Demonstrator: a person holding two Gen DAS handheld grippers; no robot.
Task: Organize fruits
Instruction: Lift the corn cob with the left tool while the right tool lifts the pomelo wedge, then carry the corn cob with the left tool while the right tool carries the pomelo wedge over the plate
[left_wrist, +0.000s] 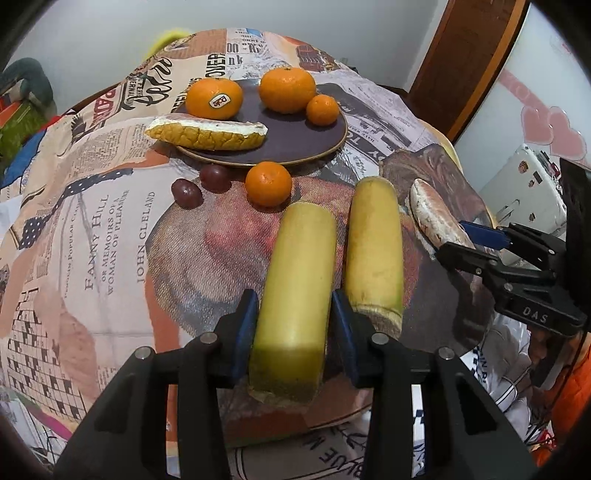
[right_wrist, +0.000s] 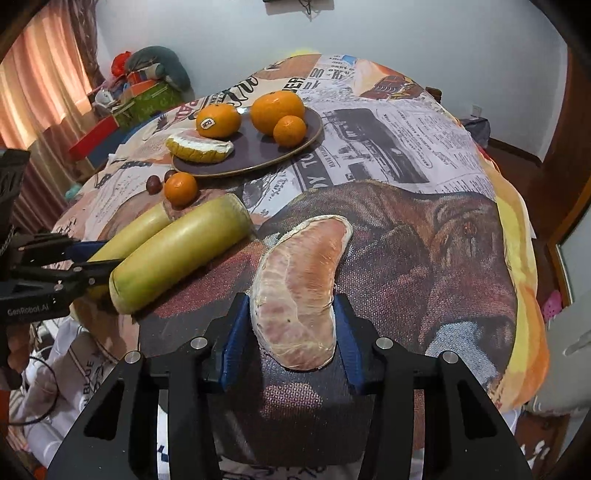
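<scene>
My left hand-held gripper (left_wrist: 291, 325) is clamped on the nearer yellow stalk piece (left_wrist: 295, 295) and my right hand-held gripper (right_wrist: 291, 332) pinches the peeled pomelo wedge (right_wrist: 301, 291), both resting at the near edge of the surface (right_wrist: 406, 258). I judge it best to lift each straight up, gently on the soft wedge, and carry them to the plate (left_wrist: 295, 144) at the far edge. I count two stalk pieces, two wedges, four oranges, two dark grapes.
</scene>
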